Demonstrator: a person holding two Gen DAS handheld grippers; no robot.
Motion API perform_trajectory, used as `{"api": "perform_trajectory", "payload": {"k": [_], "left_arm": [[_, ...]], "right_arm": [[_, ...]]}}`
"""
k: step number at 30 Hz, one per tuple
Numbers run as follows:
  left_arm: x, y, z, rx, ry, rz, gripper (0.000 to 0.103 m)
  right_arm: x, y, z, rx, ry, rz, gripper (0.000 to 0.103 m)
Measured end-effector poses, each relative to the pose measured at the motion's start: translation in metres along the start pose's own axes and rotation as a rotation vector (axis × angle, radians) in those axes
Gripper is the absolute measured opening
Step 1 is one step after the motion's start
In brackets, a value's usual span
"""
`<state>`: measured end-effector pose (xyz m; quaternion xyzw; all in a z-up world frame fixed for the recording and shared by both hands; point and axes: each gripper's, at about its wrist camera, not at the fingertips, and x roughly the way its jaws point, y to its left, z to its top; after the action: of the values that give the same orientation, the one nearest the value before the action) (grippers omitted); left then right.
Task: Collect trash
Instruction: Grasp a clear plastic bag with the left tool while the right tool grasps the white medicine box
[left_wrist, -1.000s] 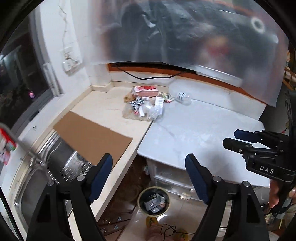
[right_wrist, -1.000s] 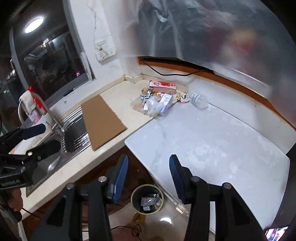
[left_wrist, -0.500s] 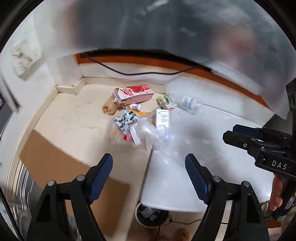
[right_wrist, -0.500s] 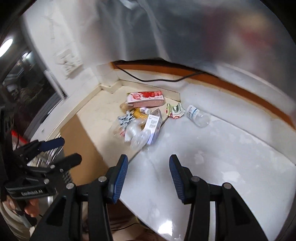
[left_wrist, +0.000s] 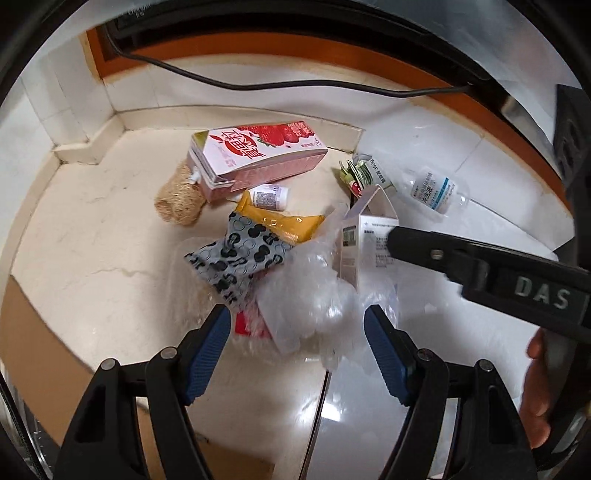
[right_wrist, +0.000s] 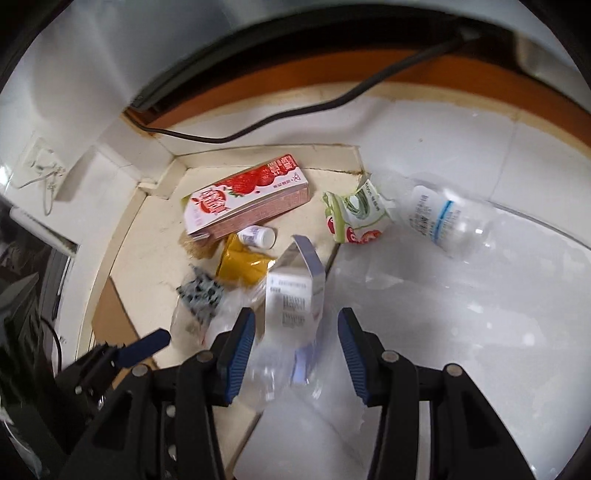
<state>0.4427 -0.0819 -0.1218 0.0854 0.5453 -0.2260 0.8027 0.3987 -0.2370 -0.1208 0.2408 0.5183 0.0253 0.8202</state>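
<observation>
While both tools have swung in from a wide view of the room, bin and sink to hang close over the litter in the tabletop corner, collecting looks about to start, with nothing picked up yet. Nearest, the left tool (left_wrist: 297, 341) has its jaws wide, just narrowed a little, around crumpled clear plastic (left_wrist: 310, 295) without pressing it. The right tool (right_wrist: 297, 350) is half open and empty, a white box (right_wrist: 293, 299) standing between its fingers, untouched. Beyond lie a spotted wrapper (left_wrist: 238, 254), a yellow packet (left_wrist: 280, 221), a small white bottle (left_wrist: 269, 195) and a straw-coloured roll (left_wrist: 179, 197). Farthest are a pink strawberry carton (left_wrist: 258, 151), a crushed green carton (right_wrist: 354, 214) and a clear bottle (right_wrist: 443, 218) by the wall.
</observation>
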Motion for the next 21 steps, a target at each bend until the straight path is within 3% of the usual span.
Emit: {"api": "perform_trajectory", "payload": {"k": [9, 11, 14, 21], "left_arm": [[0.019, 0.003, 0.008, 0.002, 0.028, -0.025, 0.069], [0.021, 0.004, 0.008, -0.007, 0.041, -0.049, 0.055], [0.024, 0.005, 0.008, -0.035, 0.06, -0.108, 0.034], [0.016, 0.0, 0.006, -0.035, 0.028, -0.088, 0.024]], "right_arm": [[0.028, 0.01, 0.006, -0.002, 0.052, -0.033, 0.047], [0.033, 0.009, 0.005, 0.0, 0.059, -0.029, 0.038], [0.032, 0.008, 0.005, 0.005, 0.054, -0.02, 0.037], [0.02, 0.007, 0.0, -0.001, 0.019, 0.004, 0.037]]}}
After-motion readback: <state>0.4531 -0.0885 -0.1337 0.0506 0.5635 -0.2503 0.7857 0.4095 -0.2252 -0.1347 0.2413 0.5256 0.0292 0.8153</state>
